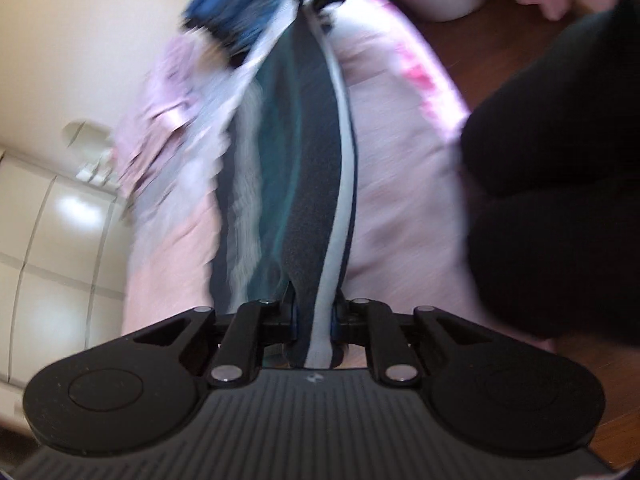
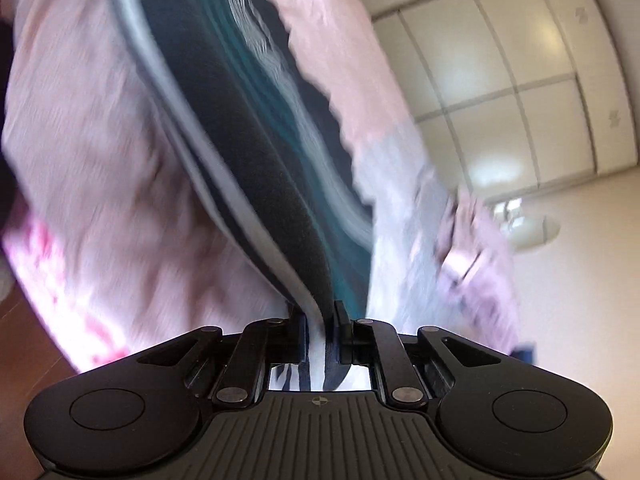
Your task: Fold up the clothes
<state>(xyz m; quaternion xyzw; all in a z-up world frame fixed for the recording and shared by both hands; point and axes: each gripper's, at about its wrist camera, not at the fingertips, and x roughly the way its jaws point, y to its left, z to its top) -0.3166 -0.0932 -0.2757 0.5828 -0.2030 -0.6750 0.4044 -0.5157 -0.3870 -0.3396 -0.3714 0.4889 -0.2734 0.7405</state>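
Nearest to me in the left wrist view, my left gripper (image 1: 313, 312) has its jaws drawn in tight on a bunched edge of the striped garment (image 1: 308, 184), a dark cloth with teal, grey and white bands that runs straight away from the jaws as a taut ridge. In the right wrist view, my right gripper (image 2: 322, 320) is likewise clamped on the striped garment (image 2: 256, 144), with a white and dark edge of it pinched between the jaws and poking back toward the camera. From each clamp the garment stretches up and away, held between the two grippers, and most of it is blurred. On both sides of the garment, and just behind it, hangs a pale pink cloth (image 1: 400, 168) with a bright pink print near its edge; I see the same pink cloth (image 2: 120, 184) in the right wrist view. Right of the garment in the left view is a large black shape (image 1: 560, 180), too blurred for me to name. Beyond it shows a strip of brown wood floor (image 1: 472, 52). Farthest off, past the garment, stand white cabinet doors (image 2: 508, 72) and a cream wall (image 2: 580, 280).
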